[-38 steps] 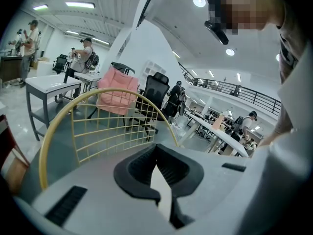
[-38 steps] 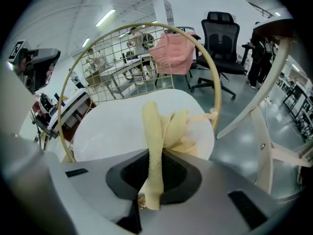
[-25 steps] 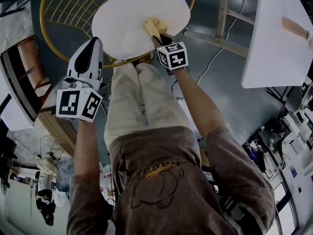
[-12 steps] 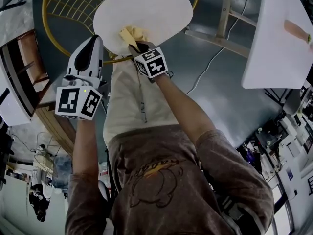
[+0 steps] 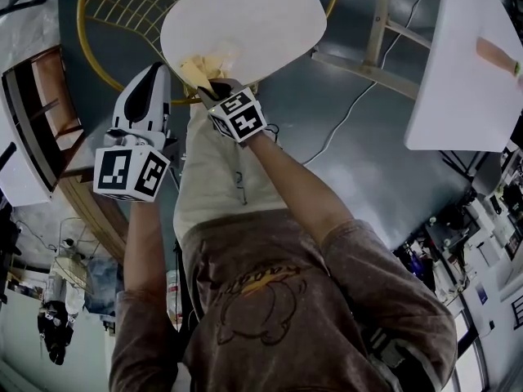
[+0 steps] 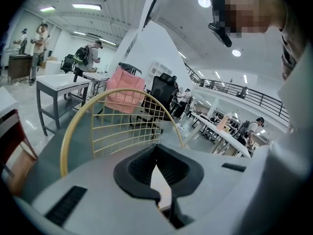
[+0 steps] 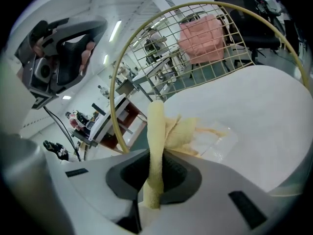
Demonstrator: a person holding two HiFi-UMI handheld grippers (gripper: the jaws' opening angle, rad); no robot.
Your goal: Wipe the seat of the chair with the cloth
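The chair has a white seat (image 5: 253, 19) and a yellow wire backrest (image 5: 122, 6). My right gripper (image 5: 211, 88) is shut on a yellow cloth (image 5: 204, 60), which is pressed on the seat's near left edge. In the right gripper view the cloth (image 7: 168, 129) runs up out of the right gripper (image 7: 155, 180) and bunches on the seat (image 7: 254, 111), beside a wet smear (image 7: 217, 136). My left gripper (image 5: 154, 76) hovers just left of the seat with nothing in it. In its own view the left gripper (image 6: 159, 180) is shut, and the backrest (image 6: 122, 116) stands ahead.
A white table (image 5: 466, 64) stands to the right, with a wooden frame (image 5: 374, 23) and a floor cable (image 5: 343, 113) between it and the chair. Wooden furniture (image 5: 45, 96) sits at the left. The person's legs (image 5: 221, 170) are right against the seat's front.
My right gripper has dragged the cloth leftward along the seat's near edge, from the middle to the left side. The left gripper has barely moved.
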